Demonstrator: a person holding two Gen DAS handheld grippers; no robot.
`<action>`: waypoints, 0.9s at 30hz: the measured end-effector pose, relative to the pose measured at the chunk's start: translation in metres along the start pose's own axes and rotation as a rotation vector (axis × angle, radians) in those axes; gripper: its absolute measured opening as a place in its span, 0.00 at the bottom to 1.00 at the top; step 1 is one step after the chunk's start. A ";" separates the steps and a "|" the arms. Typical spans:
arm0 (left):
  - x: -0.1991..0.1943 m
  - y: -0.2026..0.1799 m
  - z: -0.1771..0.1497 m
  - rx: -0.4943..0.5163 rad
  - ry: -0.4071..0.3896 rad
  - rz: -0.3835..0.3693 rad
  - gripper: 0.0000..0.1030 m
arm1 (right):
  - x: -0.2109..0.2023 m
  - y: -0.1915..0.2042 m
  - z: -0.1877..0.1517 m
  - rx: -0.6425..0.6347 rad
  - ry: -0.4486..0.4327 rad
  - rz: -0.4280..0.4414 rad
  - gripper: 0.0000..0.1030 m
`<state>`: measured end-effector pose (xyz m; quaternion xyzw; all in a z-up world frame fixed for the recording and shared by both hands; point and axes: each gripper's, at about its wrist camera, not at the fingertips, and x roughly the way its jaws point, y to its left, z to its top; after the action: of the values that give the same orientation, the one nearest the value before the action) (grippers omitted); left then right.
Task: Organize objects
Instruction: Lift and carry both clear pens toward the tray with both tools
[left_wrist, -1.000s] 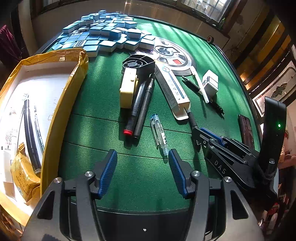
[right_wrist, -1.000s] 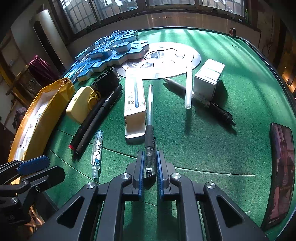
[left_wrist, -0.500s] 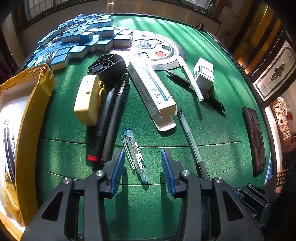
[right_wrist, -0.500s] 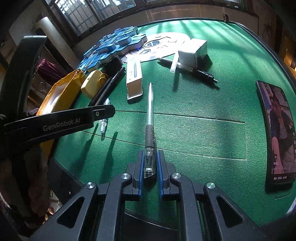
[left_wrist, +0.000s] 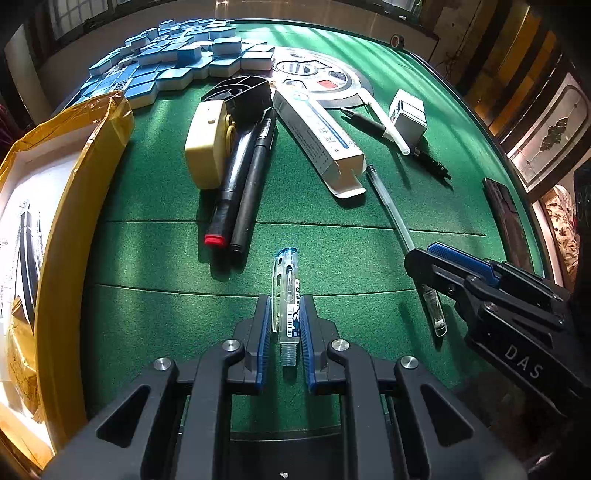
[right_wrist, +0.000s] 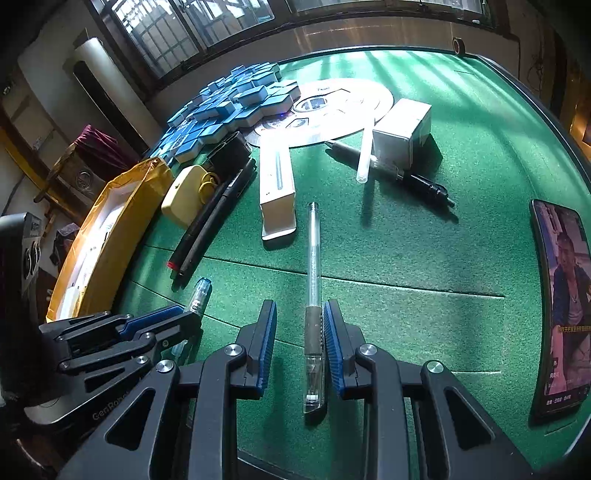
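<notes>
Little of the tidying looks done: nearly everything lies loose on the green surface (left_wrist: 147, 258), and the yellow box (left_wrist: 66, 206) at its left edge holds only a few things that cannot be made out. The left tongs (left_wrist: 283, 325) have just been closing and now pinch the short clear pen (left_wrist: 286, 295), which lies on the felt just right of the yellow box's near end. The right tongs (right_wrist: 299, 343) have just been opening; their jaws stand a little apart around the long clear pen (right_wrist: 314, 295), which rests on the felt further right of the box, the right pad touching its grip, the left one clear. Left to sort, all right of the box: the two black markers (left_wrist: 240, 184), the cream case (left_wrist: 205, 147), the white carton (left_wrist: 317, 136), the small white box (left_wrist: 408, 116), a black pen (left_wrist: 399, 140) and the blue tiles (left_wrist: 166, 62) at the far end. The box's far side is cut off, and the phone (right_wrist: 565, 306) screen is blurred.
</notes>
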<state>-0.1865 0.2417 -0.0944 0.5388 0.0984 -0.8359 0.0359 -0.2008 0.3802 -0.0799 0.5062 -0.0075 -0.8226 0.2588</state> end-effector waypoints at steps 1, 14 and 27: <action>0.000 0.001 0.001 -0.006 0.002 -0.002 0.13 | 0.003 0.002 0.000 -0.009 0.003 -0.031 0.23; 0.002 -0.010 -0.001 0.078 -0.067 0.083 0.12 | 0.000 0.010 -0.012 -0.016 0.002 -0.126 0.09; -0.039 0.011 -0.008 -0.005 -0.117 -0.017 0.12 | -0.028 0.034 -0.017 0.004 -0.058 -0.076 0.08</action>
<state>-0.1610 0.2312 -0.0638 0.4880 0.1026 -0.8660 0.0359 -0.1621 0.3674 -0.0558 0.4828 0.0027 -0.8460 0.2262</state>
